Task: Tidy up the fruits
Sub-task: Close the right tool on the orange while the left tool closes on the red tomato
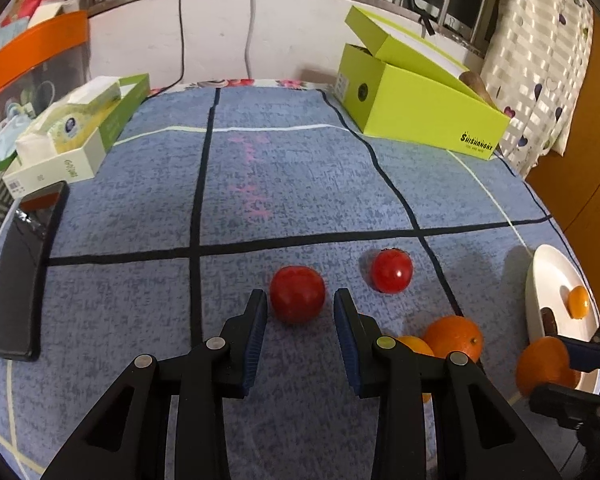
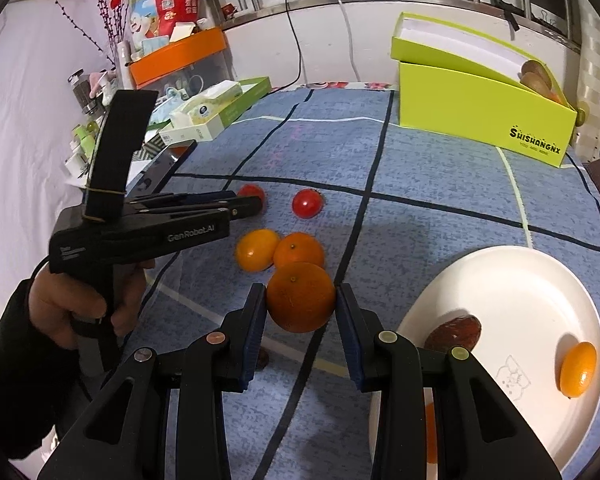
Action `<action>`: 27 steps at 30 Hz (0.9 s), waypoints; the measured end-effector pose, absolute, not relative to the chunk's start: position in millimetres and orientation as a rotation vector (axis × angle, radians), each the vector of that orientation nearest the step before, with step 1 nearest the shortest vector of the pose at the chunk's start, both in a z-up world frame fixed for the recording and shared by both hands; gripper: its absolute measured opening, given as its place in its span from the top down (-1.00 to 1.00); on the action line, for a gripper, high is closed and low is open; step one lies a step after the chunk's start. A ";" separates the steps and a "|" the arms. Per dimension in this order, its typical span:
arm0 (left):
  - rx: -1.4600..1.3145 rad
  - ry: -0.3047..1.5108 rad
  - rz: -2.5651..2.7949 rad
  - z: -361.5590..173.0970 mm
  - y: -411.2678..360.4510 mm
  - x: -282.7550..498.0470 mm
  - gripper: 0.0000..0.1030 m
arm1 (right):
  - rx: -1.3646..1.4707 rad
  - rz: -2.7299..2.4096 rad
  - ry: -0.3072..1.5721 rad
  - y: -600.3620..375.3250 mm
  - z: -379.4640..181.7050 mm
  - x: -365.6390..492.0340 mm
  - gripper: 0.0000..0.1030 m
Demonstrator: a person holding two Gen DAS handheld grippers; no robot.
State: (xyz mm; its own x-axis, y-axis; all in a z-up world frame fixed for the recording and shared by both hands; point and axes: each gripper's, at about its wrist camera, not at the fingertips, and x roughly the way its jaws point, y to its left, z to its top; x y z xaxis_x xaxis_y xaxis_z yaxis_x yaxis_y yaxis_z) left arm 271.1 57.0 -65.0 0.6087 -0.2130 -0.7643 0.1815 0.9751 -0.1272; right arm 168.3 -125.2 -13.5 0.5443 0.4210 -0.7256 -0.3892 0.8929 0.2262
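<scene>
In the left wrist view my left gripper [image 1: 300, 305] is open, its jaws standing on either side of a red tomato [image 1: 297, 299] on the blue cloth. A second tomato [image 1: 392, 271] lies to its right, with two oranges [image 1: 454, 337] nearer the plate. In the right wrist view my right gripper [image 2: 301, 300] is shut on an orange [image 2: 301, 297], held above the cloth left of the white plate [image 2: 512, 280]. The plate holds a small orange fruit [image 2: 578, 369] and a brown fruit [image 2: 456, 332]. Two more oranges [image 2: 278, 250] lie just beyond.
An open lime-green box [image 1: 416, 100] with brown fruits stands at the back right. A tissue box [image 1: 72, 128] and a black phone [image 1: 24, 272] lie at the left. Black tape lines divide the cloth into squares. A wooden cabinet [image 1: 592, 160] is at the right.
</scene>
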 end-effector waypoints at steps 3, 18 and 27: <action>-0.022 0.873 -0.214 -65.7 54.4 271.7 0.43 | 0.046 0.473 0.870 -128.6 -13.2 168.9 0.29; -0.042 0.831 -0.262 -35.1 48.9 231.5 0.44 | 0.072 0.411 0.830 -161.4 0.6 158.1 0.29; -0.039 0.794 -0.350 -10.0 21.1 199.5 0.45 | 0.096 0.342 0.811 -198.0 9.8 140.9 0.29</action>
State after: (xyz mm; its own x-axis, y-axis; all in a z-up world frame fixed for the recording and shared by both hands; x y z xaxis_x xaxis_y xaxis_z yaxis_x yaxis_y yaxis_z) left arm 199.5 21.1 -10.0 0.6469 -0.3222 -0.6912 0.2929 0.9418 -0.1649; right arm 140.9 -198.0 9.8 0.6374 0.3352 -0.6938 -0.2622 0.9410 0.2138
